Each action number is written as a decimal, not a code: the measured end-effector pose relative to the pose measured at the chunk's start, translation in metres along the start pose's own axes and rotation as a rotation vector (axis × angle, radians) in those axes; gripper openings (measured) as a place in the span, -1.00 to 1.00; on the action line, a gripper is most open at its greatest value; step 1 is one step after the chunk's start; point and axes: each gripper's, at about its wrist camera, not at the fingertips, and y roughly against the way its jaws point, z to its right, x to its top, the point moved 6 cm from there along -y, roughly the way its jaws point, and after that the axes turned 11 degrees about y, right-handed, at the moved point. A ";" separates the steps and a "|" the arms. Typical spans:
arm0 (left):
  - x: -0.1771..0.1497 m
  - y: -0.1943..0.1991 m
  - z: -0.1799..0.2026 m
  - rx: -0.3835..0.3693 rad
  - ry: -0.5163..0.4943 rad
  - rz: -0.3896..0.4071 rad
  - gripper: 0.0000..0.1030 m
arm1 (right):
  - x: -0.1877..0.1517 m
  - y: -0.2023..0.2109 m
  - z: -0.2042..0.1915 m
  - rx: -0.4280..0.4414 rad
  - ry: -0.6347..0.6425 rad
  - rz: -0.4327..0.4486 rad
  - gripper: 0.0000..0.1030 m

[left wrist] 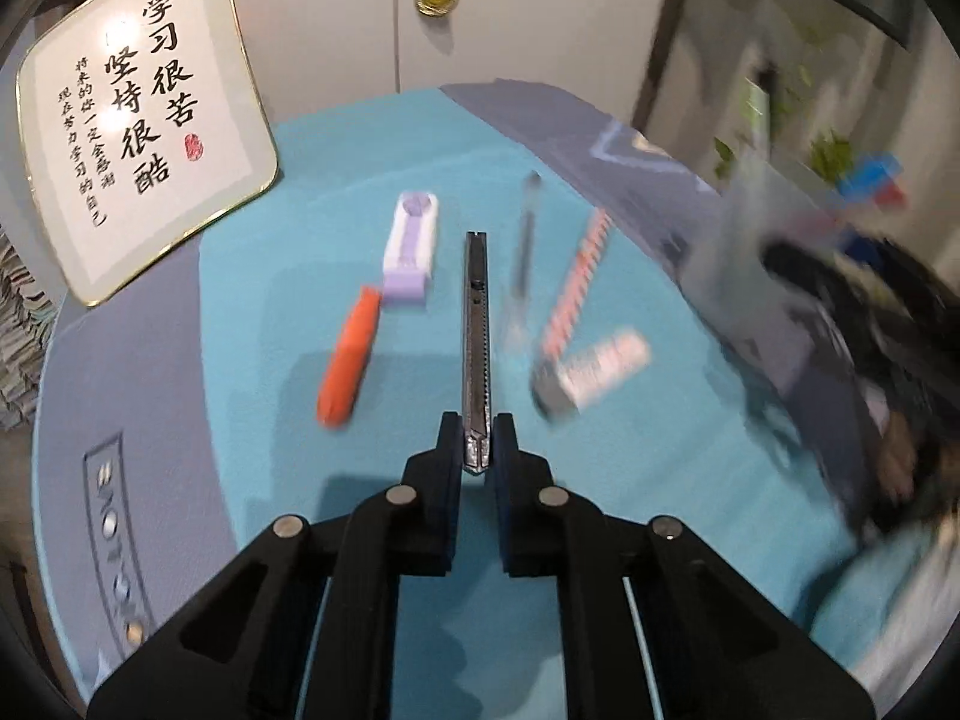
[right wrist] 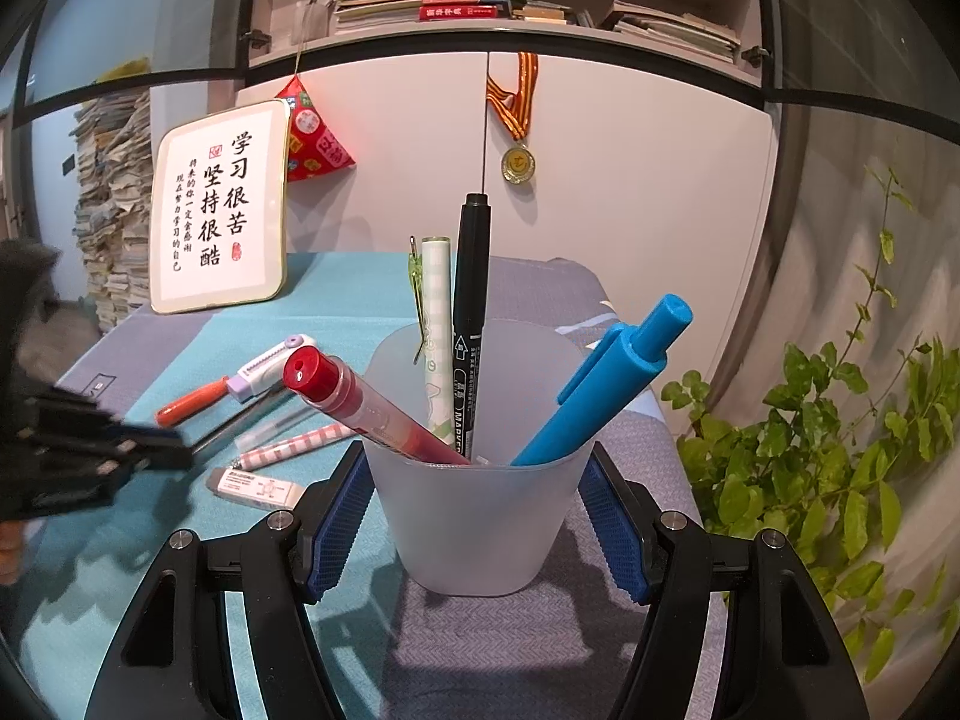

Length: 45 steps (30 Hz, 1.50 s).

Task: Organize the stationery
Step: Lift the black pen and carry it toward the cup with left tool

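Left tool (left wrist: 478,441) clamped on the near end of the metal craft knife (left wrist: 477,324) — right tool (right wrist: 477,516) closed around the frosted cup (right wrist: 480,480).

The knife is pinched only at its very end, with the rest of the body projecting forward over the blue tabletop (left wrist: 240,420); judged from this, a short grip on a smooth metal body may let it pivot or slip during the carry. The cup already contains a red pen (right wrist: 372,408), a black marker (right wrist: 468,324), a green-patterned pen (right wrist: 435,324) and a blue pen (right wrist: 606,384) — the knife tip could catch on these or push the light cup over. The orange pen (left wrist: 351,360), purple tape dispenser (left wrist: 411,252), clear pen (left wrist: 523,252), striped pen (left wrist: 579,282) and eraser (left wrist: 600,369) lie close alongside and could be swept.
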 end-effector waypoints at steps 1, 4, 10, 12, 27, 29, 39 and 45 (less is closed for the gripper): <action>-0.011 0.004 0.001 0.000 -0.016 -0.021 -0.84 | 0.000 0.000 0.000 0.000 0.000 0.000 0.36; -0.042 0.020 0.003 0.011 -0.076 -0.057 -0.83 | 0.000 0.000 0.000 -0.002 0.002 0.000 0.36; -0.048 0.049 0.011 0.024 -0.131 -0.025 -0.80 | 0.000 0.000 -0.001 -0.007 0.005 -0.001 0.36; -0.036 0.048 0.020 0.004 -0.144 0.007 -0.73 | 0.000 0.000 -0.001 -0.007 0.005 -0.001 0.36; 0.009 -0.022 0.016 0.049 -0.104 -0.066 -0.62 | -0.002 -0.001 -0.001 0.008 -0.012 -0.002 0.36; 0.011 -0.023 0.018 0.055 -0.105 -0.062 -0.74 | -0.002 -0.001 -0.001 0.009 -0.012 -0.001 0.36; 0.031 0.005 0.029 0.056 -0.101 0.048 -0.82 | -0.001 -0.001 -0.001 0.007 -0.010 -0.001 0.36; 0.051 0.037 0.046 0.031 -0.115 0.149 -0.82 | -0.001 0.000 -0.001 0.007 -0.010 -0.001 0.36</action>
